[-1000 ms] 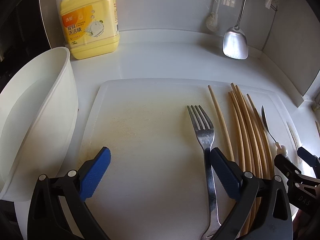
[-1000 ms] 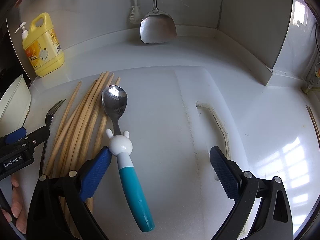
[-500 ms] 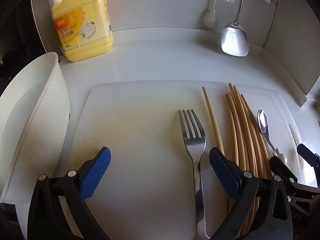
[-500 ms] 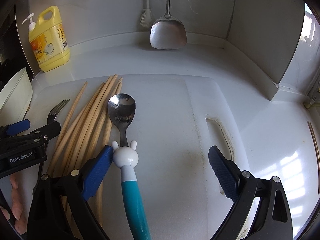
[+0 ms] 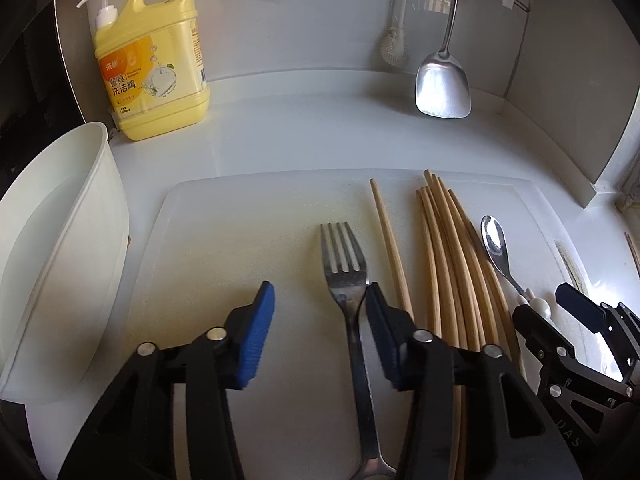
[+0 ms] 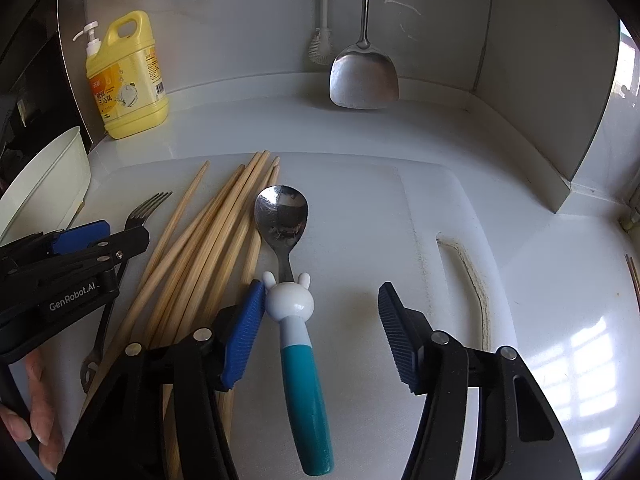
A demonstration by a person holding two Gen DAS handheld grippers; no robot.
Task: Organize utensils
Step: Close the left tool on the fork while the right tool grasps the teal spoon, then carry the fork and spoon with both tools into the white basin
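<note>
On a white cutting board (image 5: 240, 232) lie a steel fork (image 5: 343, 256), a bundle of wooden chopsticks (image 5: 444, 248) and a spoon (image 6: 282, 216) with a white bunny head and a teal handle. My left gripper (image 5: 318, 300) straddles the fork's handle. Its jaws are closing; the right pad is next to the handle and the left pad is still well apart. My right gripper (image 6: 320, 296) straddles the spoon's bunny head. Its jaws are closing too, with the left pad at the head and the right pad apart.
A white plastic tub (image 5: 60, 240) stands left of the board. A yellow detergent bottle (image 5: 154, 60) sits at the back left, and a steel spatula (image 5: 442, 84) hangs against the back wall. A raised wall edge borders the counter on the right.
Both pairs of jaws have narrowed a good deal around the fork handle and the spoon's bunny head. The hands have barely moved.
</note>
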